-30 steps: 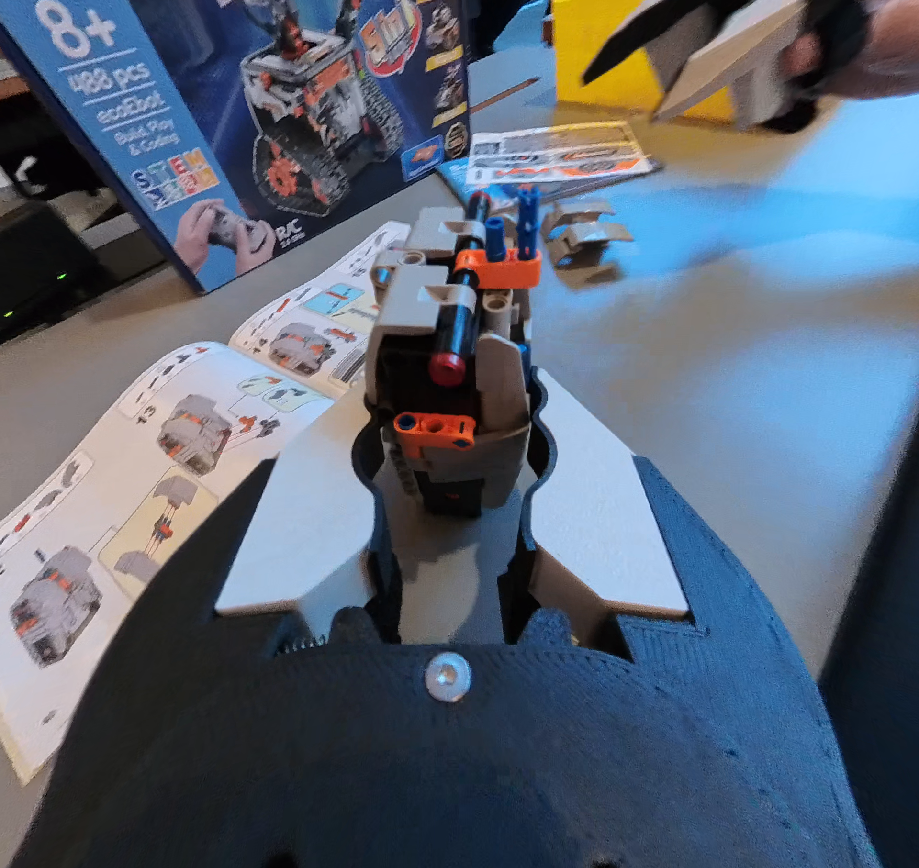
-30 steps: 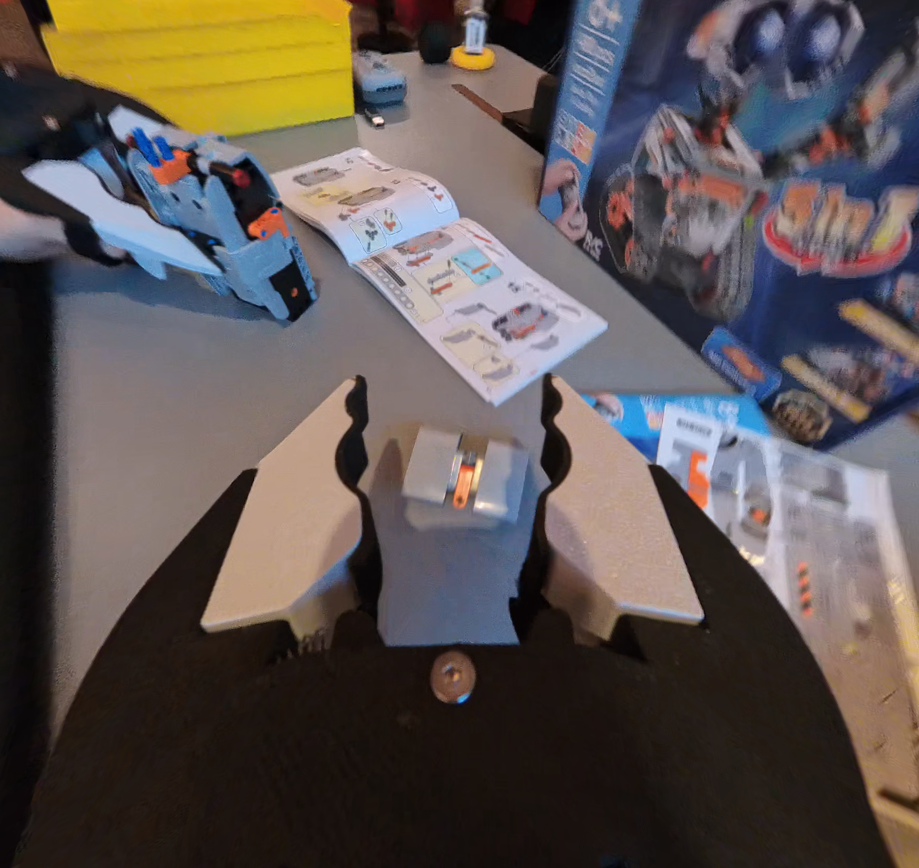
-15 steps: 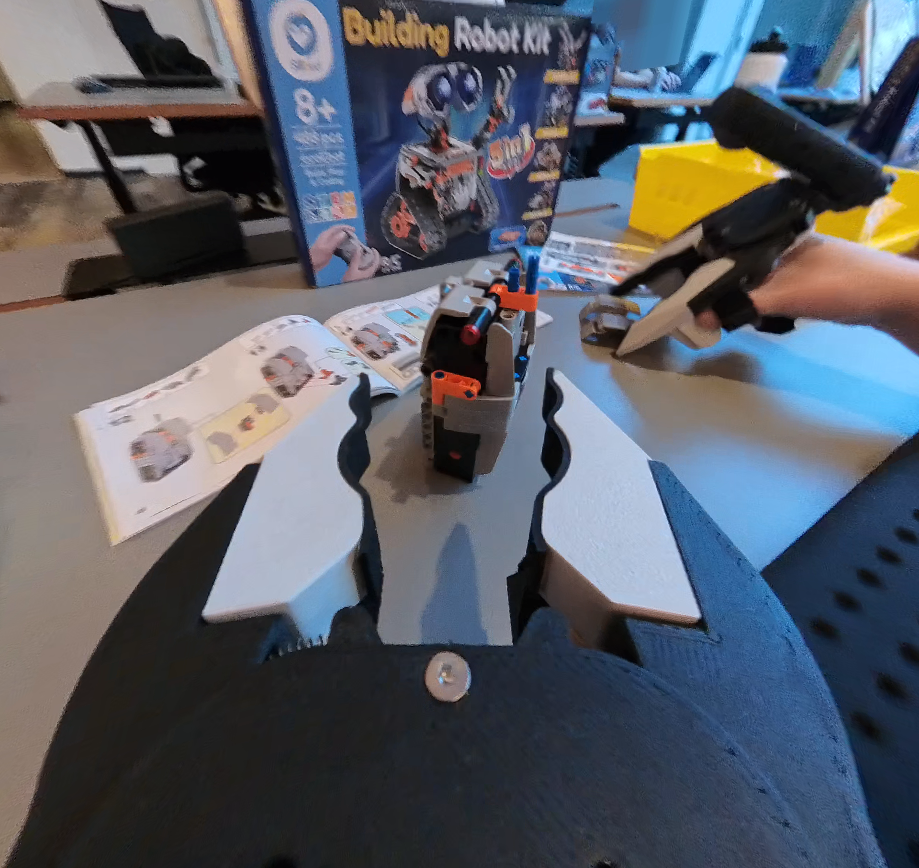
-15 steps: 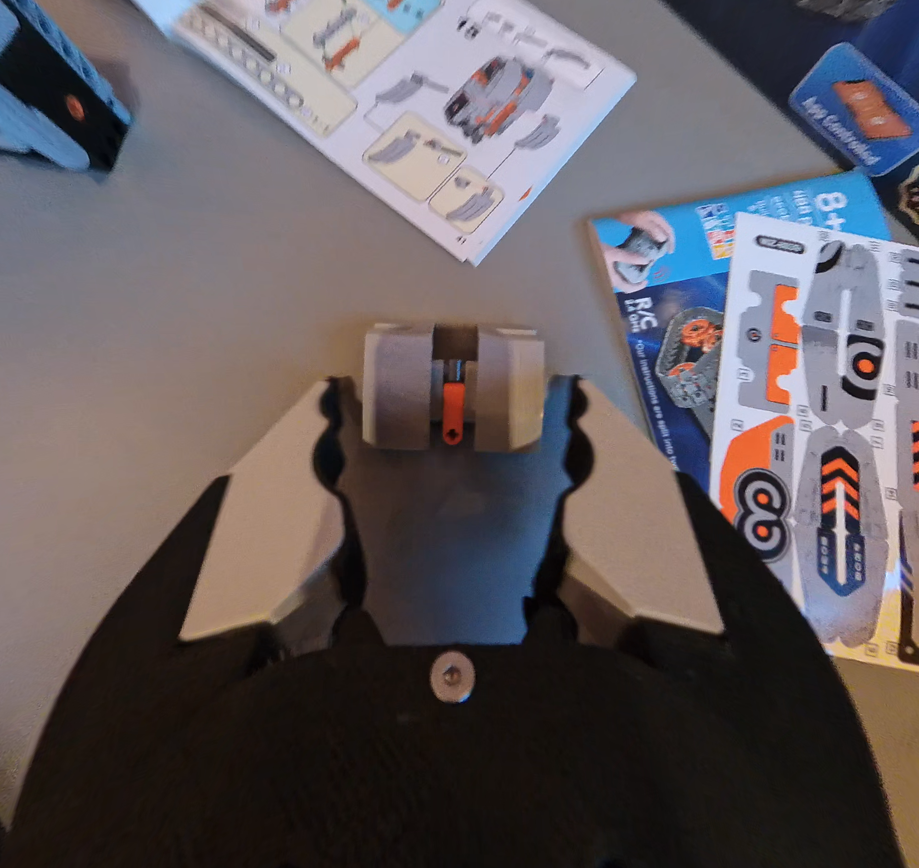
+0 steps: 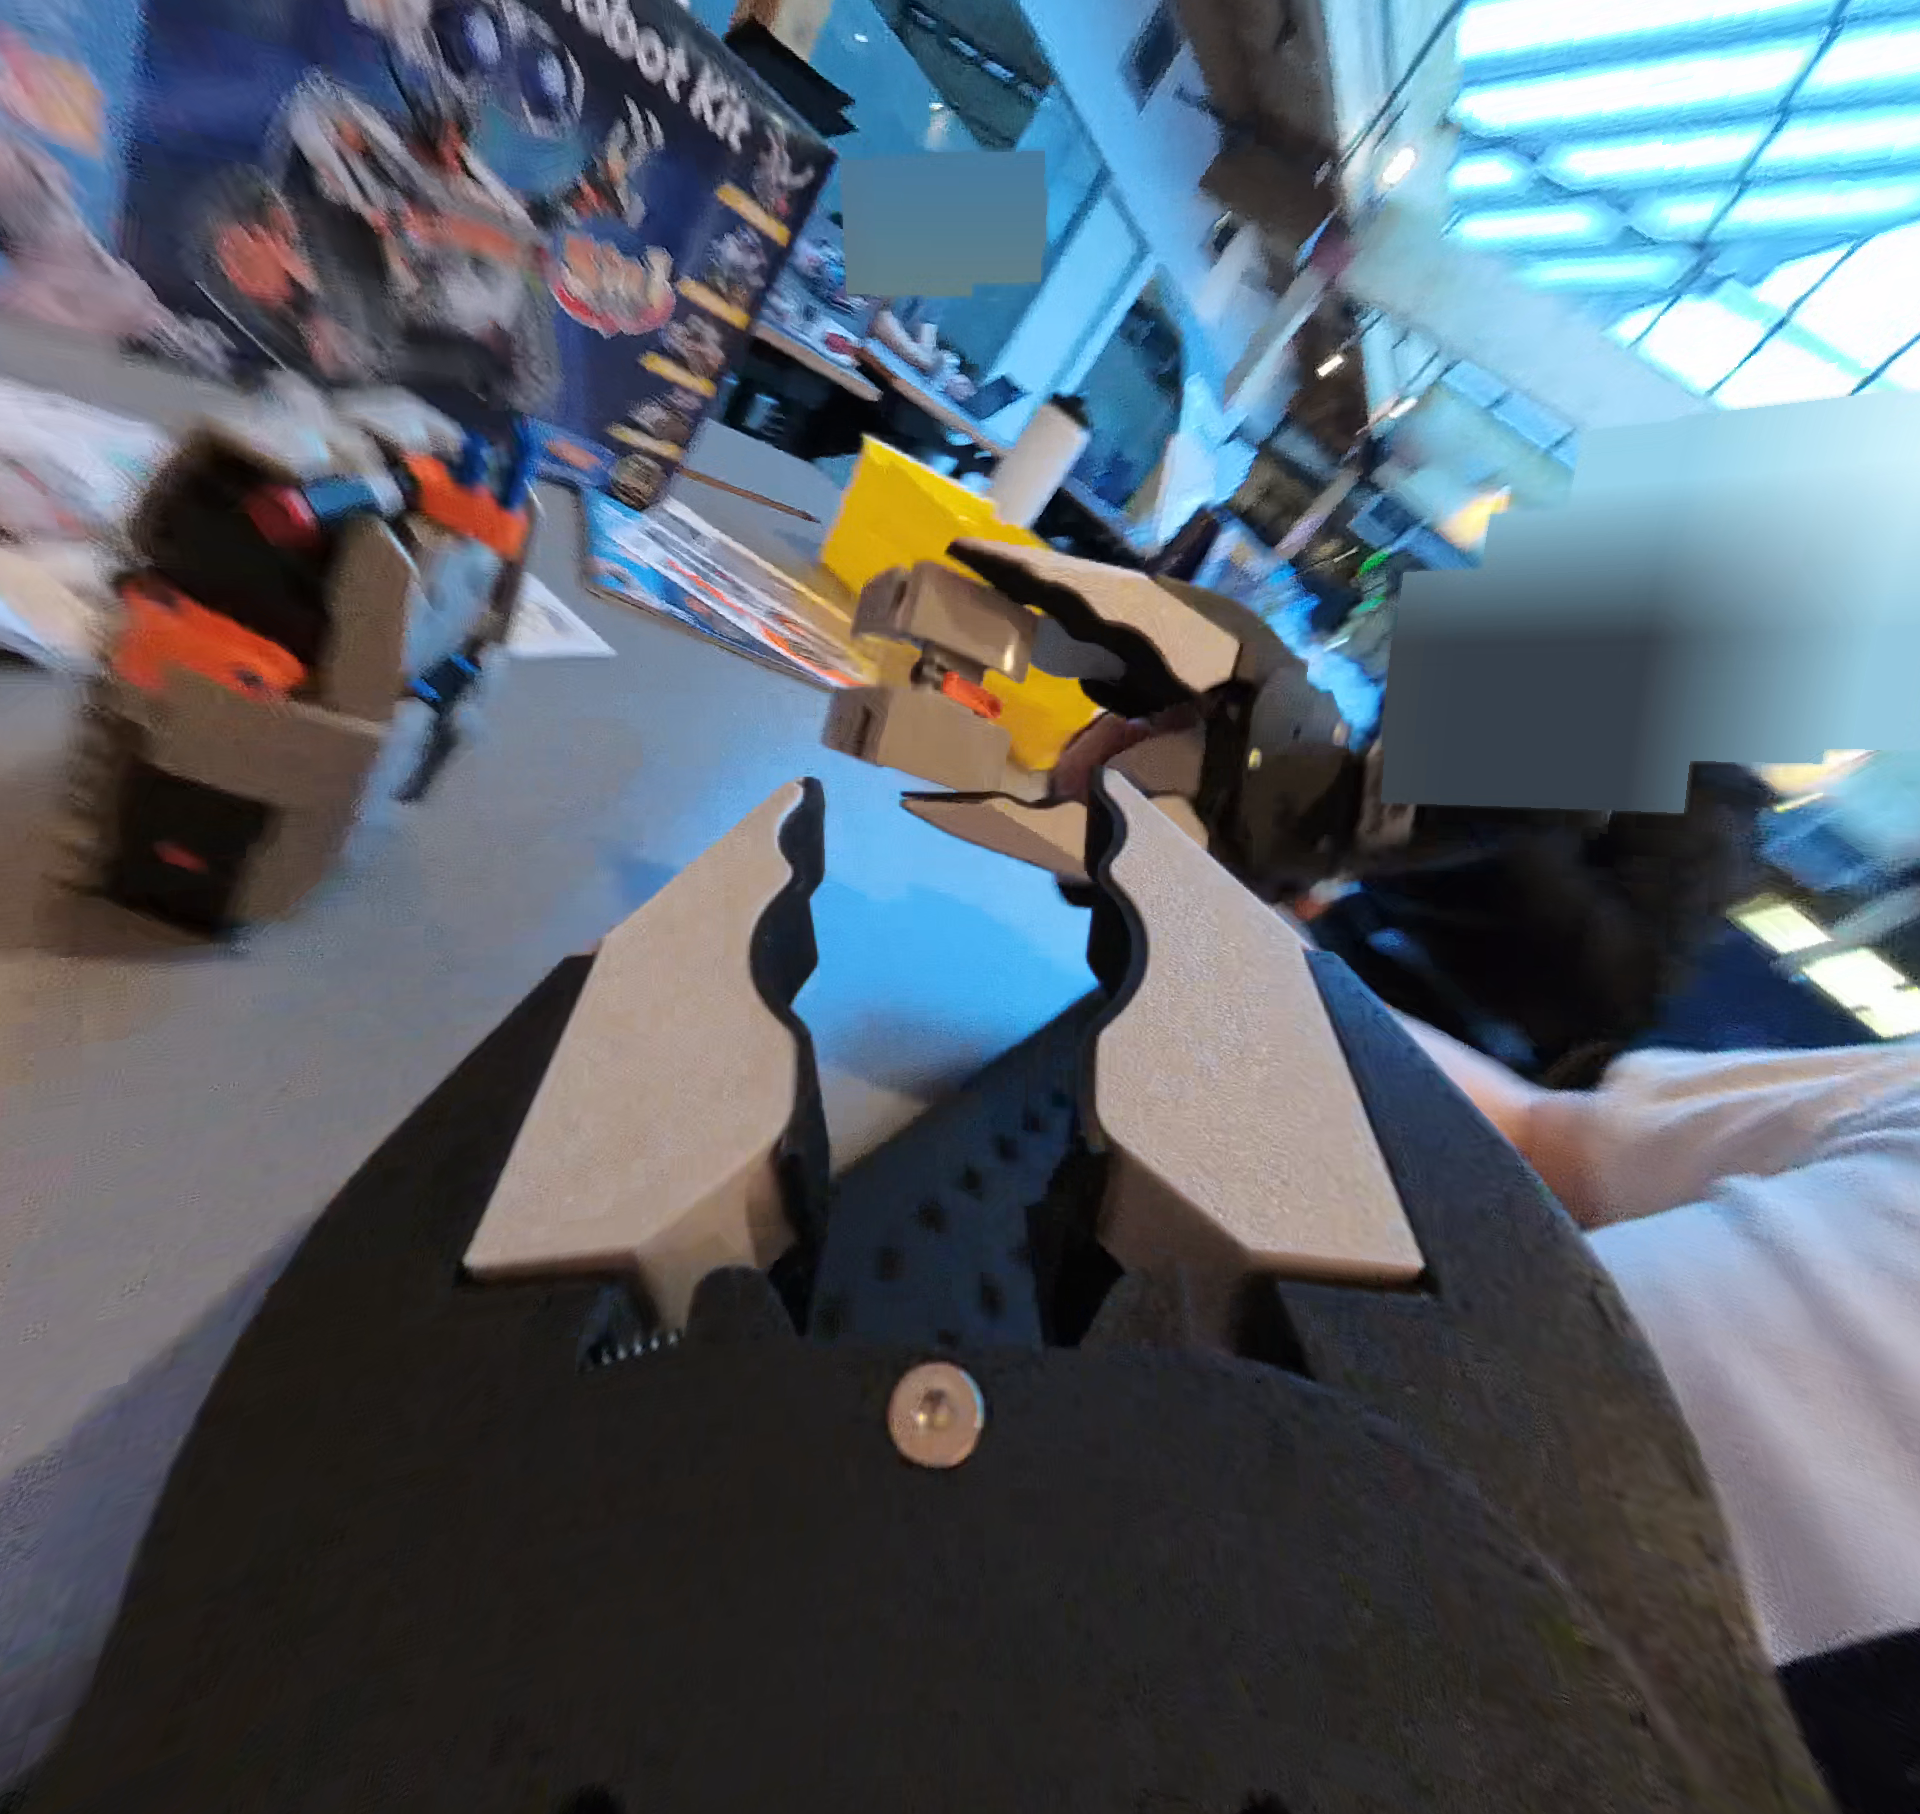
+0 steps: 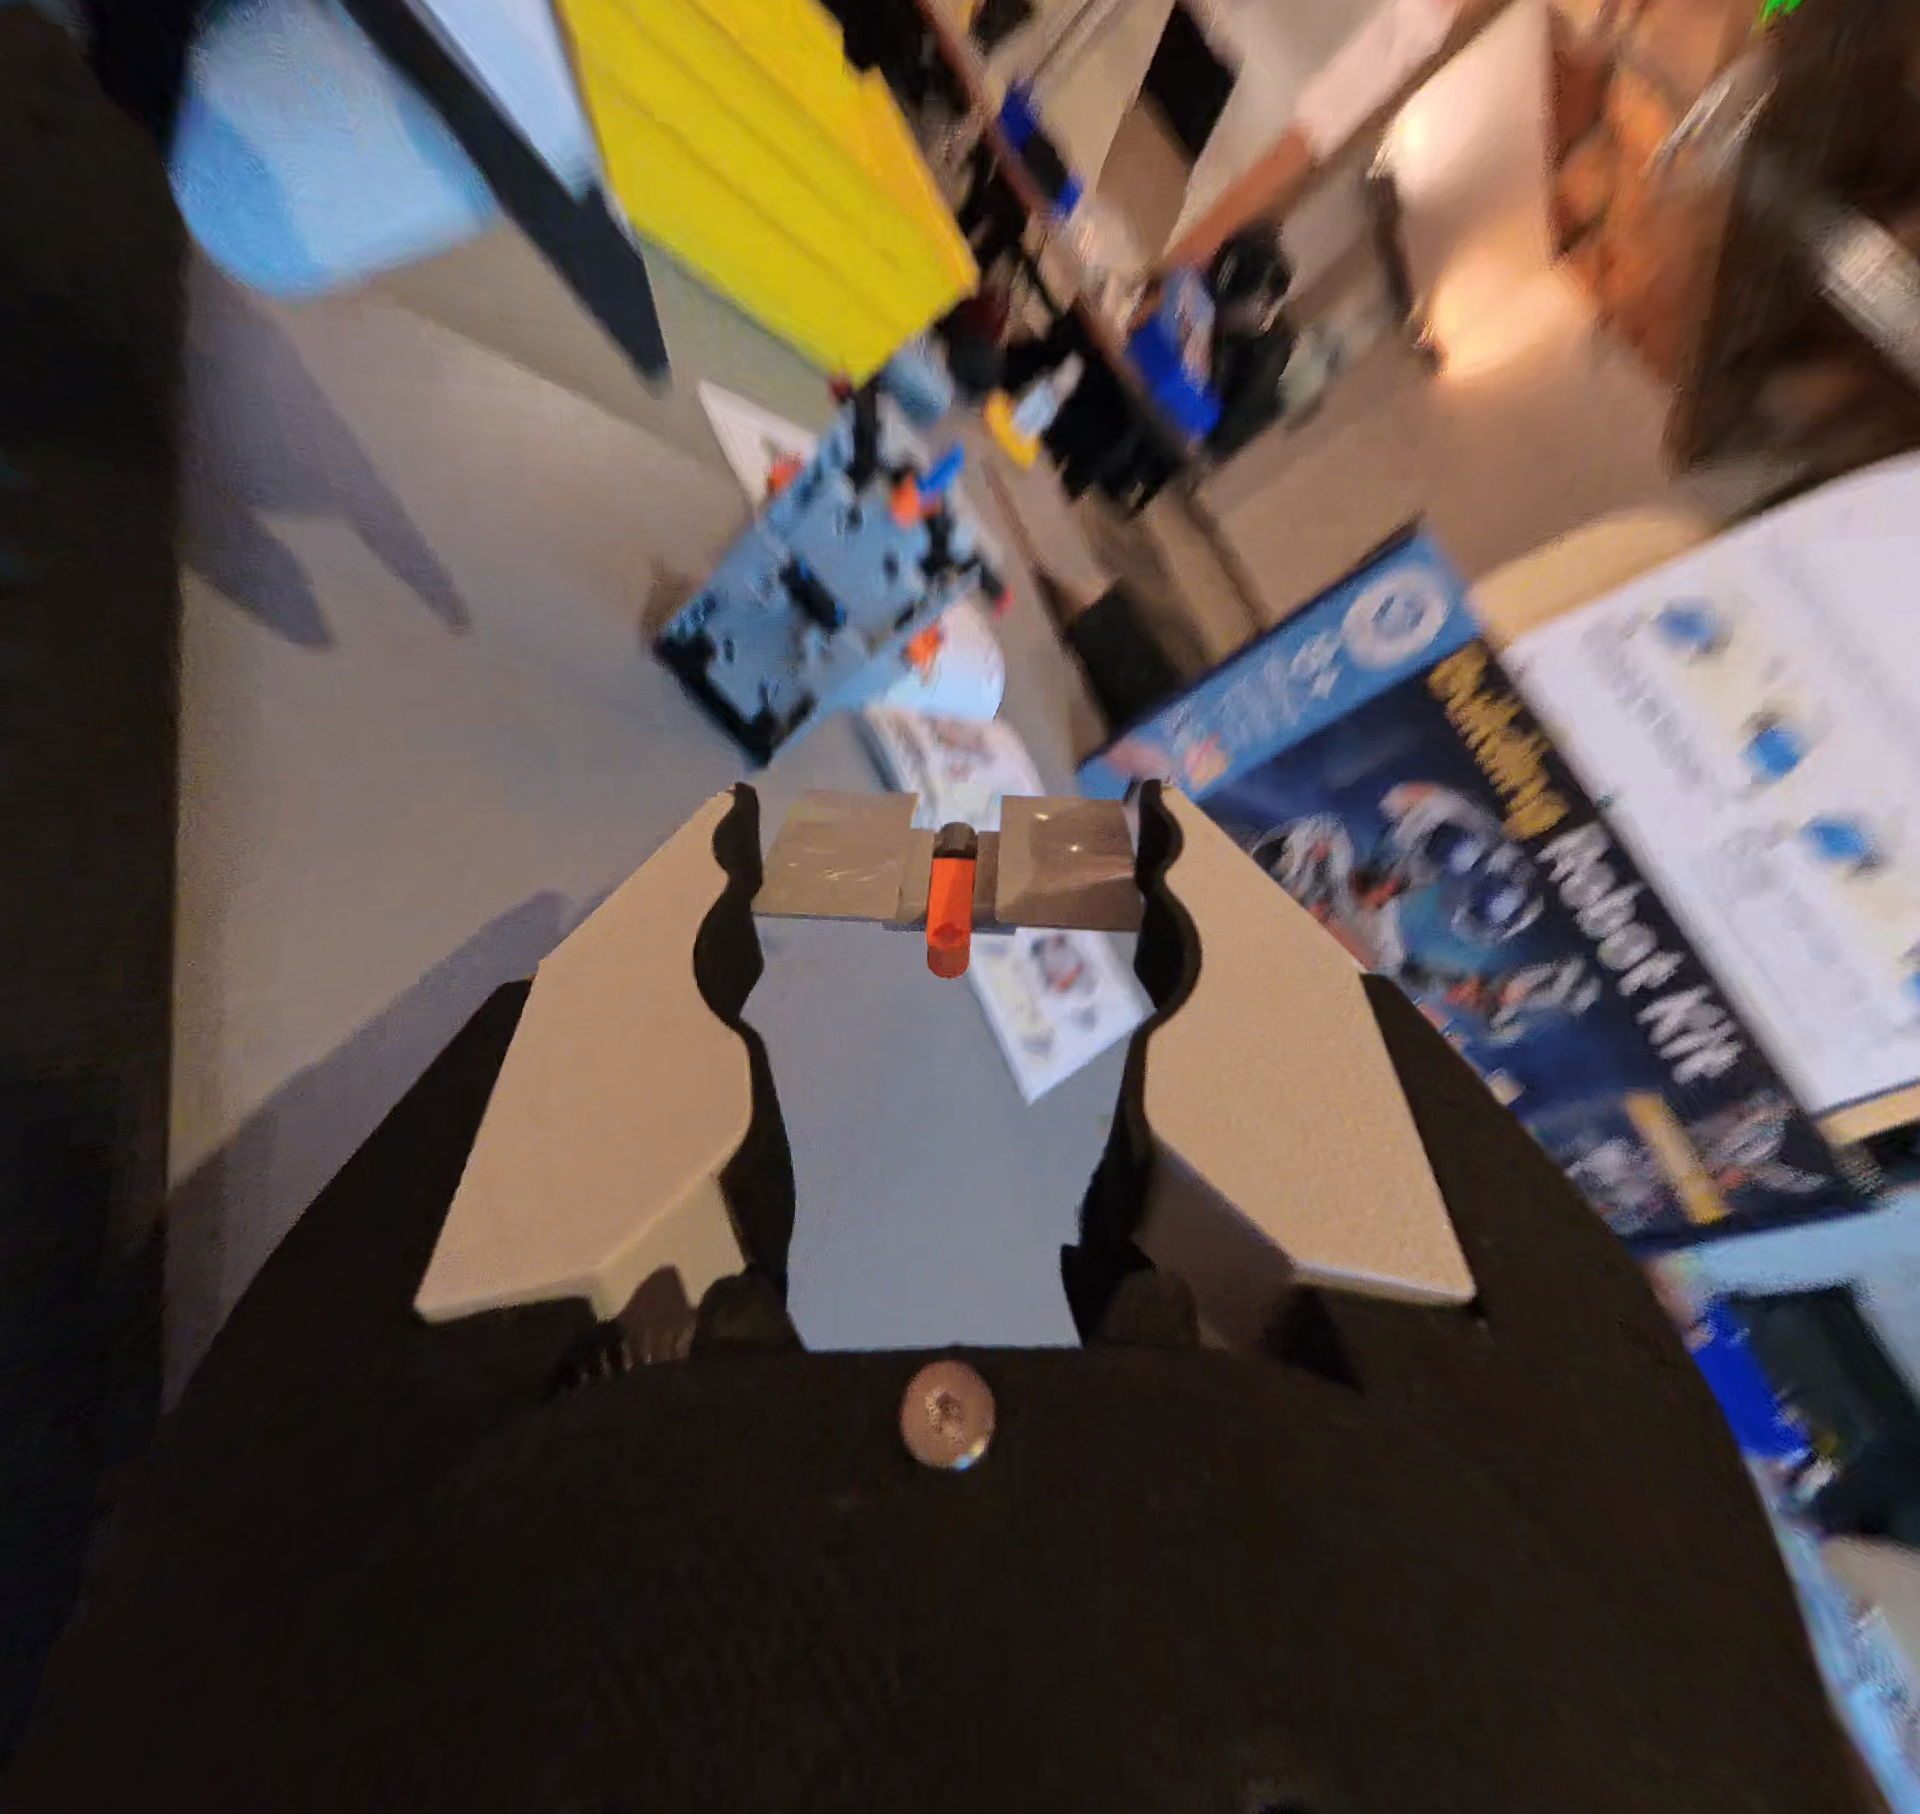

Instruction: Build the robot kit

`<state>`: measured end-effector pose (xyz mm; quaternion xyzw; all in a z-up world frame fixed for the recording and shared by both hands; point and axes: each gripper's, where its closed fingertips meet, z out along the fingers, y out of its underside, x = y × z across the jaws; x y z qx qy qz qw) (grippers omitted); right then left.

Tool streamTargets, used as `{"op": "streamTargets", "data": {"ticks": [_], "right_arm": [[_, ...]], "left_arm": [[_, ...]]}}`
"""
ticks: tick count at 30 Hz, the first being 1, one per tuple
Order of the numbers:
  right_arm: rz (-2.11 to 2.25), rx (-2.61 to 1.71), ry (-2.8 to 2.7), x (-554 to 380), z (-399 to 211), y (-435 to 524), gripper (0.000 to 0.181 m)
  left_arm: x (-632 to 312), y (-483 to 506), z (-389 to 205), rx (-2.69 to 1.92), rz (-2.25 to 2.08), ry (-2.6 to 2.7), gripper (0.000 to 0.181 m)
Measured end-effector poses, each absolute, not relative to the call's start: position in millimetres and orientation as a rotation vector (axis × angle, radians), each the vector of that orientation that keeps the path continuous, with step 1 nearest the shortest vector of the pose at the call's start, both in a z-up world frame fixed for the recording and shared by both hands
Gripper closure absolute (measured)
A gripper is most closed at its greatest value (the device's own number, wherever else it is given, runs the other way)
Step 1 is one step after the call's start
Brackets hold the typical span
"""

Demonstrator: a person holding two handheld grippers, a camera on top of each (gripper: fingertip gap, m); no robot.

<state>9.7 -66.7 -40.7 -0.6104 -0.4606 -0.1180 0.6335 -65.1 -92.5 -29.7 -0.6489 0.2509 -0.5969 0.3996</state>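
We see a small gray block piece (image 6: 943,862) with an orange peg, pinched between the tips of the right tool (image 6: 943,865) and held up off the gray desk (image 6: 436,725). The left tool (image 5: 951,834) is apart and holds nothing. The half-built block robot (image 5: 260,663) stands on the desk to its left. The big blue box (image 6: 1455,881) and the yellow bins (image 6: 748,133) are farther back.

Bare grey table (image 5: 260,1089) ahead of left jaws; brick model (image 5: 260,663) blocks left, box (image 5: 468,185) behind.
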Motion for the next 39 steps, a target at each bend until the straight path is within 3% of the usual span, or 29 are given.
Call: {"op": "streamTargets", "data": {"ticks": [3, 7, 13, 18, 20, 25, 29, 34, 39], "right_arm": [[-0.293, -1.194, -1.114, -21, -21, -89, 0.109], [-0.199, -1.08, -1.188, -44, -18, -108, 0.109], [-0.107, -0.96, -1.149, -52, 4, -125, 0.11], [-0.167, -0.92, -1.143, -51, 1, -125, 0.11], [-0.221, -0.928, -1.127, -48, 0, -119, 0.118], [-0.239, -0.995, -1.097, -48, -11, -104, 0.117], [0.028, -1.214, -1.148, -48, -40, -93, 0.112], [0.289, -1.409, -1.144, -39, -51, -54, 0.125], [0.619, -1.467, -1.253, -58, -54, -44, 0.13]], "left_arm": [[-61, -95, -31, -1.631, -1.747, 0.531, 0.135], [-65, -88, -37, -1.594, -1.675, 0.664, 0.121], [-48, -109, -31, -1.597, -2.046, 0.664, 0.126], [-39, -126, -21, -1.494, -2.221, 0.61, 0.15], [-38, -127, -23, -1.484, -2.204, 0.626, 0.172], [-46, -114, -28, -1.511, -2.004, 0.627, 0.174], [-71, -92, -42, -1.62, -1.678, 0.706, 0.176], [-93, -64, -72, -1.858, -1.181, 0.908, 0.176], [-79, -55, -66, -1.892, -1.036, 1.0, 0.176]]}}
